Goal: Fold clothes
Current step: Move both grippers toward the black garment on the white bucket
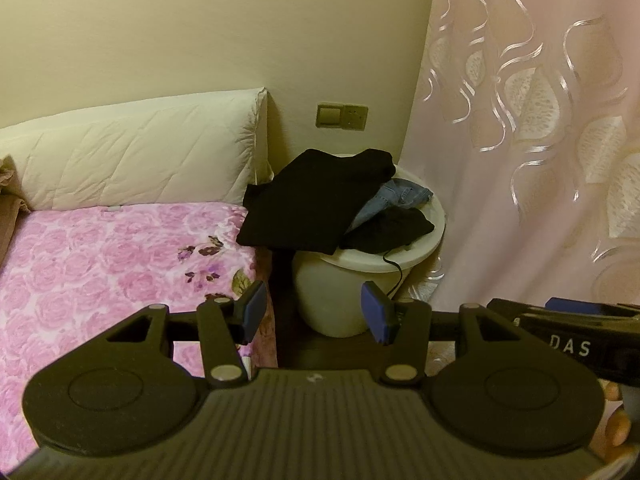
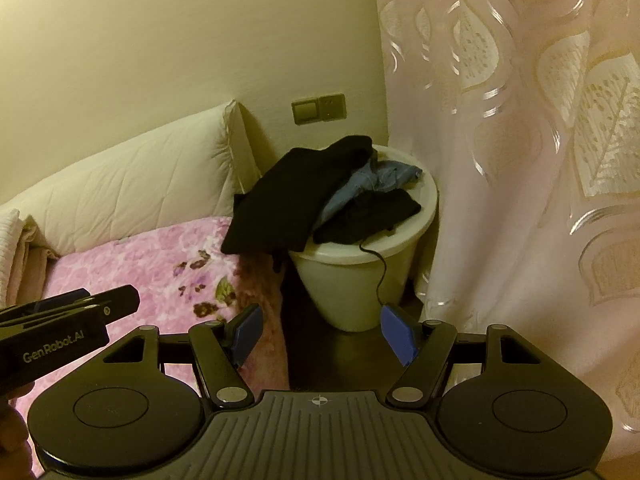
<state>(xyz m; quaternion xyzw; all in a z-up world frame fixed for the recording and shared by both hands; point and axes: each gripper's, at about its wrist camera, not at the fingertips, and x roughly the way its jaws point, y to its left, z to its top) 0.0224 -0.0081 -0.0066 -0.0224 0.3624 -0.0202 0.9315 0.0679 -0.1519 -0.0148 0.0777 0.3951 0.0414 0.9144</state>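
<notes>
Ahead, both tongs agape and empty; clothes pile half hiding bin.

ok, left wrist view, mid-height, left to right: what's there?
pillow → wall switch → black garment → denim piece → curtain

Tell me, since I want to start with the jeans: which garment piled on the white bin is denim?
The blue denim garment, wedged between the two black ones: the large black garment hanging over toward the bed and the small black garment in front.
</notes>
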